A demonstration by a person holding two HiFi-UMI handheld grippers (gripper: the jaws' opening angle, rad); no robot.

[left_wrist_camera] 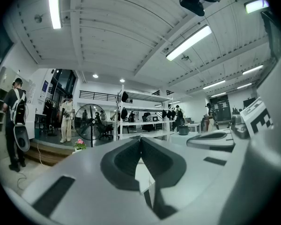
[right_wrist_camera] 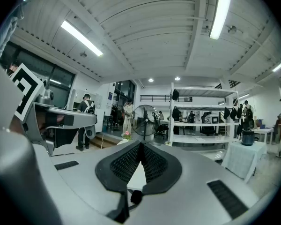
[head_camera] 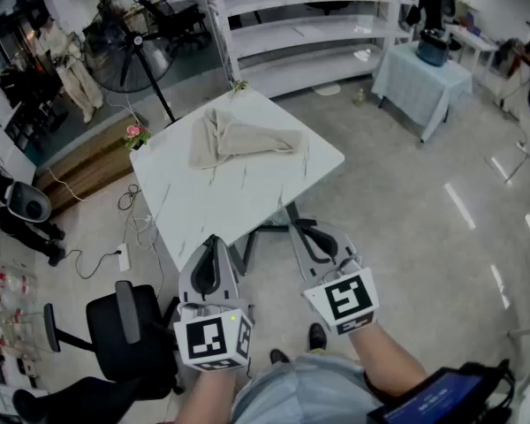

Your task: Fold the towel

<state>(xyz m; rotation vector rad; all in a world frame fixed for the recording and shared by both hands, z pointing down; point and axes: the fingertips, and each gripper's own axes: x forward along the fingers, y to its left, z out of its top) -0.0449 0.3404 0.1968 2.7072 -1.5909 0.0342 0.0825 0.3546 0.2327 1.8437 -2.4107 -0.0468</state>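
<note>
You stand on a pale grey polished floor (head_camera: 406,201), facing a wide white metal shelving unit (head_camera: 309,38) across the room. Between you and it is a square white table with a faint marble pattern (head_camera: 212,210), turned so that one corner points toward the shelves. To the right of that, well apart, is a smaller table draped in a pale blue cloth (head_camera: 420,82). A black round pedestal fan (head_camera: 124,56) stands beyond the left corner of the white table. A black swivel office chair (head_camera: 124,334) sits just beside your left arm.

The beige cloth towel (head_camera: 238,140) lies on the far half of the white table. It is crumpled and partly bunched, with loose folds running toward the right, and nothing touches it.

You hold both claws low at the near edge of the table, well apart from the towel, pointing level toward it. Your left claw (head_camera: 214,241) is clenched: in the left gripper view its dark pads (left_wrist_camera: 140,138) meet at the tips with nothing between them. Your right claw (head_camera: 305,228) is also clenched and empty. In the right gripper view its ribbed black pads (right_wrist_camera: 140,144) press together at the tips.

A small pot of pink flowers (head_camera: 137,134) sits near the table's left corner; you cannot tell whether it touches it.
</note>
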